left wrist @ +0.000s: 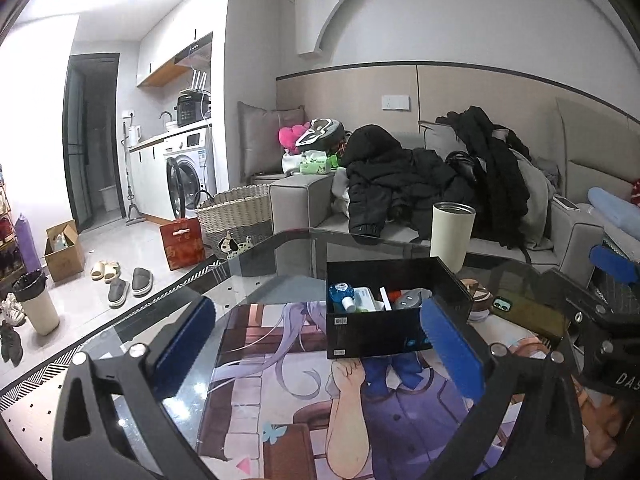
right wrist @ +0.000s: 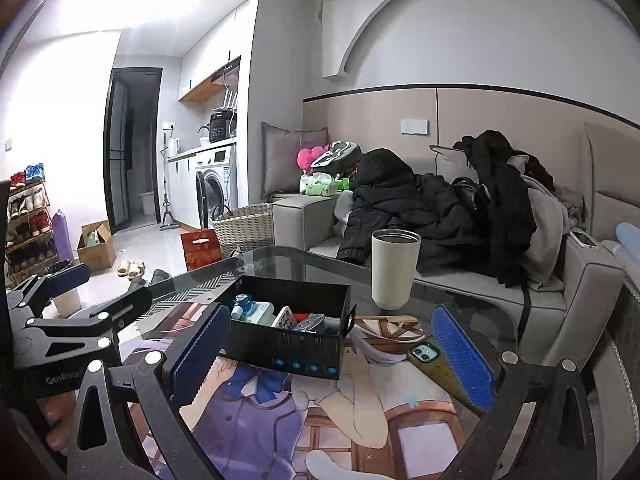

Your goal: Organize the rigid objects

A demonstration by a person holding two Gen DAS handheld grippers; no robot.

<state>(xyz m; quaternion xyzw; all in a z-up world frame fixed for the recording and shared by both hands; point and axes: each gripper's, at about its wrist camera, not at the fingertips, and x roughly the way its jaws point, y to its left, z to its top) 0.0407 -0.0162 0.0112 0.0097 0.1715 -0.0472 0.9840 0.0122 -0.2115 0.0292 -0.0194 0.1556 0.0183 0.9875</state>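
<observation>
With both our left tongs (left wrist: pixel 320 344) and right tongs (right wrist: pixel 340 360) wide and empty, we risk knocking the cup (right wrist: pixel 394 268) beside the box (right wrist: pixel 288 344).

A glass-topped table (right wrist: pixel 472 312) carries a printed cartoon mat (right wrist: pixel 360 420). On it stand an open black box (right wrist: pixel 288 344) of small items, a cream tumbler (right wrist: pixel 394 268) and a phone (right wrist: pixel 430 356).

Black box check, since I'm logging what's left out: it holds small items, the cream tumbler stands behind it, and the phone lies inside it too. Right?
Not quite. The phone lies on the glass table beside the black box, not inside, as the right wrist view shows. The cream tumbler does stand behind it.
</observation>
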